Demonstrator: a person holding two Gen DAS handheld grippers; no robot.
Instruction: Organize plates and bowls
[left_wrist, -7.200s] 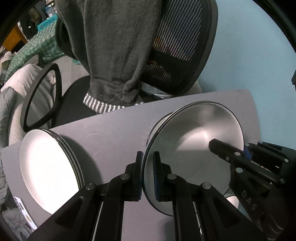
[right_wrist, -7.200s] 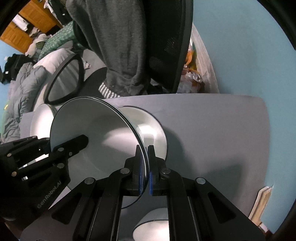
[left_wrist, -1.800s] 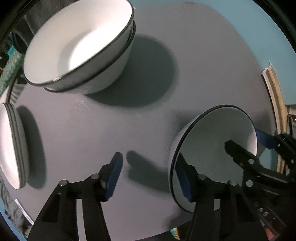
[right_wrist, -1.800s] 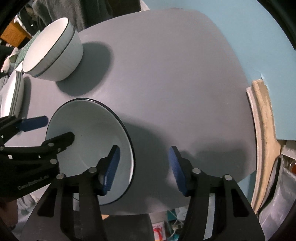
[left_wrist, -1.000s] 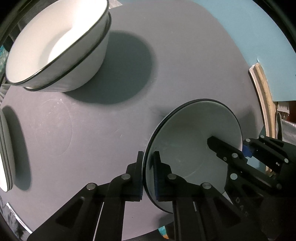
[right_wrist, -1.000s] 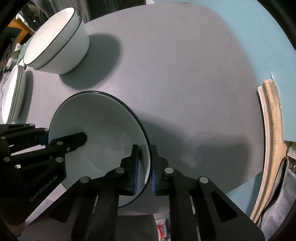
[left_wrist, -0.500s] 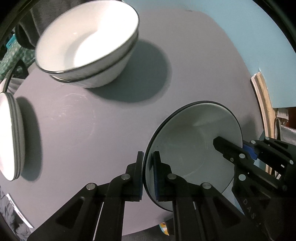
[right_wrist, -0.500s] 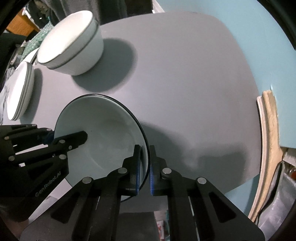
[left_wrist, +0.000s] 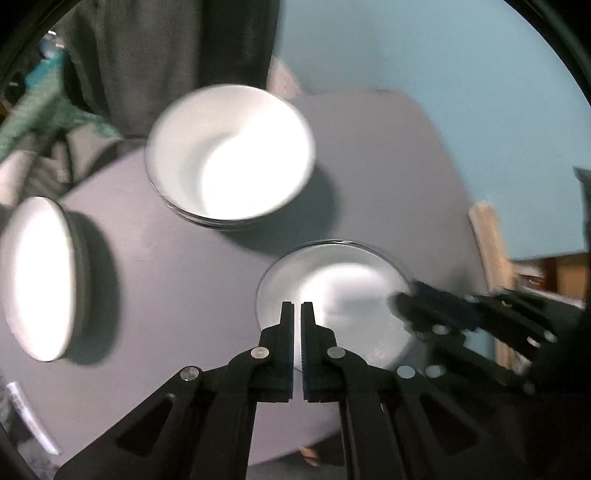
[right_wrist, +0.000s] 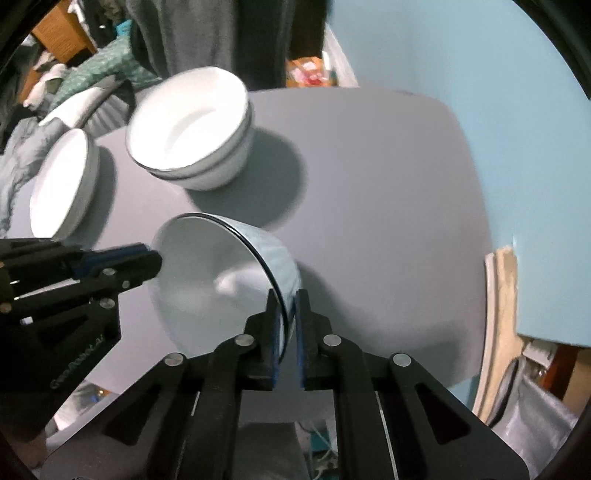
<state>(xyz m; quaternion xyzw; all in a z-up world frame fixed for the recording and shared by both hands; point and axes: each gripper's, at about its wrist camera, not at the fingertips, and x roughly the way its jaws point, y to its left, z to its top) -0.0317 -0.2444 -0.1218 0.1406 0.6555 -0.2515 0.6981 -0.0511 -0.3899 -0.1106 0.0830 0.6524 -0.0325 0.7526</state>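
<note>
Both grippers are clamped on one white bowl (right_wrist: 221, 280): left gripper (left_wrist: 297, 314) and right gripper (right_wrist: 286, 302) on opposite rims. Since a second ago it has been lifted clear of the counter (right_wrist: 388, 184), near the stacked bowls (right_wrist: 188, 133); nesting is judged next.

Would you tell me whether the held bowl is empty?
Empty: the bowl shows only bare white inside, in both wrist views.
</note>
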